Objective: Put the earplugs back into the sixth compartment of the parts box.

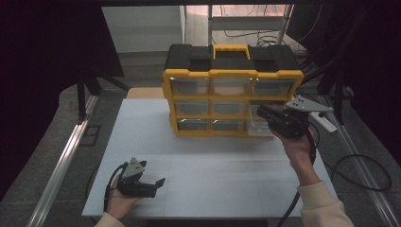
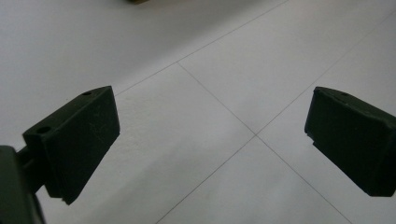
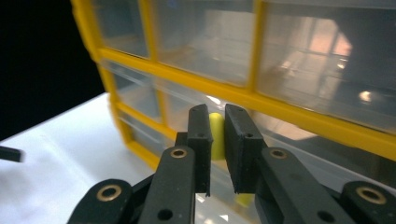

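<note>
A yellow and black drawer organizer [image 1: 231,73] with clear drawers stands at the far middle of the white table [image 1: 203,161]. My right gripper [image 1: 261,113] is held up against its lower right drawers, shut on a small yellow piece [image 3: 215,135] that shows between the pads. In the right gripper view the organizer's yellow frame [image 3: 280,109] is close behind the right gripper [image 3: 217,119]. My left gripper [image 1: 153,174] rests near the table's front left edge. Its jaws stand wide apart over bare table in the left gripper view, where the left gripper [image 2: 210,126] holds nothing.
The lower right drawer [image 1: 257,126] looks pulled out a little. A power strip [image 1: 325,124] and cables [image 1: 364,165] lie on the floor to the right. A metal rail [image 1: 61,165] runs along the left of the table. Dark curtains hang at both sides.
</note>
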### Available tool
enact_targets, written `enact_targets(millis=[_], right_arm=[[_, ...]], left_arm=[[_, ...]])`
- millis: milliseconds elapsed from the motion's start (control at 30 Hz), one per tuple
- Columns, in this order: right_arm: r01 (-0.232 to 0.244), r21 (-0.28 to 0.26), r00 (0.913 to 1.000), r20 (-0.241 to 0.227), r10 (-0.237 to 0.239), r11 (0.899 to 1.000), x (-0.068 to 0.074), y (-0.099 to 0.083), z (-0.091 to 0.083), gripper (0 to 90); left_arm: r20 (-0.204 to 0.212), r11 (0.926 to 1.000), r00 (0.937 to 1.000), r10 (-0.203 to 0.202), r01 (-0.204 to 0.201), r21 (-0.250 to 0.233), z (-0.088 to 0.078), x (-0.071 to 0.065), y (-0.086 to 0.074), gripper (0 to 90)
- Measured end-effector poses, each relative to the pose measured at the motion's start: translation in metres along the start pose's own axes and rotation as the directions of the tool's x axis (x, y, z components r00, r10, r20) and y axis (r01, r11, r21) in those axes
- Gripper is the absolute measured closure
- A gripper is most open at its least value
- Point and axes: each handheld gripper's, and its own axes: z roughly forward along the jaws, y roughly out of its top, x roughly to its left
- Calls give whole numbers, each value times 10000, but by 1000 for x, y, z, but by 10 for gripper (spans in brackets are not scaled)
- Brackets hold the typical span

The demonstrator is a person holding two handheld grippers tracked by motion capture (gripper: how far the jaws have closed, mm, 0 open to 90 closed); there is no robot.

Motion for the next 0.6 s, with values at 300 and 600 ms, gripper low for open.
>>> enact_targets(millis=[300,600], right_arm=[[-96,329,9966,819,69,9994,-20,-2,6,800],[-36,372,9932,1167,-7,9993,-27,-3,8,590]], left_arm=[[-29,10000,10000,22,-22,5,0,0,0,29],[-31,10000,10000,23,-22,16,0,0,0,30]])
